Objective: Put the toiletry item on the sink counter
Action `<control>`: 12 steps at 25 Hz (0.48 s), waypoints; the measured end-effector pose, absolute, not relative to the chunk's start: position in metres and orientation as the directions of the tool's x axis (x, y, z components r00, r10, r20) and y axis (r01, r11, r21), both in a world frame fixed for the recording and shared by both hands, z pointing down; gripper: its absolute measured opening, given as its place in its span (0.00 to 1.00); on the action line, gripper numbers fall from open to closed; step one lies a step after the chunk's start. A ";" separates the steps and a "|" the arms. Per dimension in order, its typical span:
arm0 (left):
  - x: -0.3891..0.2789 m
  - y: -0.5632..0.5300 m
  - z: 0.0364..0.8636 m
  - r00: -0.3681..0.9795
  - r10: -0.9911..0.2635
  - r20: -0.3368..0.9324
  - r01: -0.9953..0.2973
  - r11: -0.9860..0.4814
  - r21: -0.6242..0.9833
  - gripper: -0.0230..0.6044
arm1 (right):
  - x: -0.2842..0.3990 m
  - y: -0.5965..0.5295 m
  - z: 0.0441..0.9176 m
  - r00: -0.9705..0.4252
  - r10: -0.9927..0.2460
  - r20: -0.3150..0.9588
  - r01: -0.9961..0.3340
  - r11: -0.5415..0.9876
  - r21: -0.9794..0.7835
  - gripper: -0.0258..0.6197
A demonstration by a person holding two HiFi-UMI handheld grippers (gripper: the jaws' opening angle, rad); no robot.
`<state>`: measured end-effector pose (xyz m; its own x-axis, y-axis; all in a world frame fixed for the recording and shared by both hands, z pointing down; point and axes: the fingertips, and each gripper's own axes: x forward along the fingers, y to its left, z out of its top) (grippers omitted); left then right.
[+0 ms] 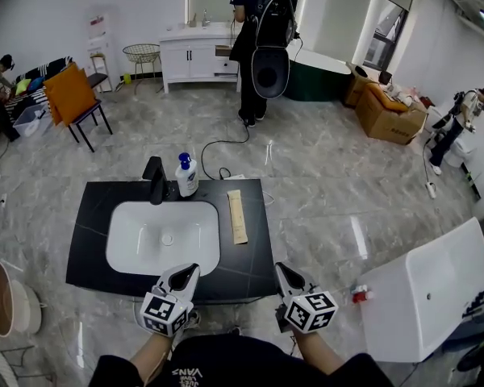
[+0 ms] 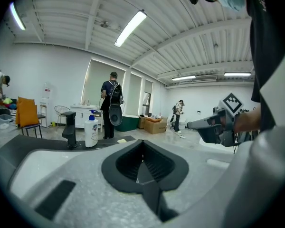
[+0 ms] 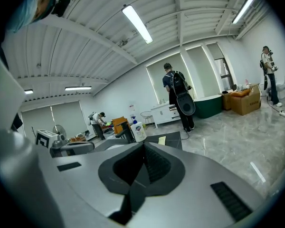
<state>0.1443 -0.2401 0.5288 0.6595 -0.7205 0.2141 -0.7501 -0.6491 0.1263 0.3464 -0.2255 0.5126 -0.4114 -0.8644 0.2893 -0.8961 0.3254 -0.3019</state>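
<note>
The long tan toiletry packet lies flat on the black sink counter.

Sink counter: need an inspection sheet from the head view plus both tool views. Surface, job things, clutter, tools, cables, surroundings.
Surface: black sink counter with white basin, standing on a grey marble floor.
Job's things: long tan packet lying flat on the counter, right of the basin.
Clutter: black faucet and white pump bottle with blue top, side by side at the far edge.
Tools: left tool and right tool both shut, nothing between the jaws, by the counter's near edge.
Cables: black cable on the floor beyond the counter.
Surroundings: person with backpack at a white vanity; orange chair; cardboard boxes; white tub at right.
</note>
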 end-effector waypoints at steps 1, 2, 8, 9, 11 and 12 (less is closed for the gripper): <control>0.145 -0.238 0.530 0.655 -0.724 0.216 -0.754 -0.645 0.126 0.05 | 0.347 -0.224 0.514 -0.415 -0.862 0.292 -0.895 0.329 -0.301 0.04; 0.146 -0.236 0.531 0.651 -0.727 0.218 -0.757 -0.641 0.126 0.05 | 0.347 -0.223 0.515 -0.418 -0.859 0.295 -0.894 0.333 -0.299 0.04; 0.152 -0.223 0.531 0.632 -0.744 0.218 -0.773 -0.624 0.114 0.05 | 0.350 -0.217 0.517 -0.437 -0.848 0.300 -0.889 0.355 -0.289 0.04; 0.152 -0.221 0.531 0.629 -0.746 0.219 -0.776 -0.621 0.112 0.05 | 0.350 -0.216 0.517 -0.438 -0.848 0.299 -0.889 0.358 -0.287 0.04; 0.153 -0.217 0.531 0.624 -0.750 0.219 -0.780 -0.617 0.109 0.05 | 0.351 -0.215 0.516 -0.441 -0.847 0.297 -0.888 0.362 -0.285 0.04; 0.153 -0.215 0.531 0.622 -0.752 0.219 -0.781 -0.615 0.109 0.05 | 0.352 -0.214 0.517 -0.442 -0.846 0.297 -0.887 0.364 -0.284 0.04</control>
<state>0.1530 -0.2152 0.5313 0.6220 -0.7517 0.2192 -0.7812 -0.6147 0.1087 0.3517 -0.2145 0.5165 -0.4422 -0.8464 0.2967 -0.8870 0.3637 -0.2844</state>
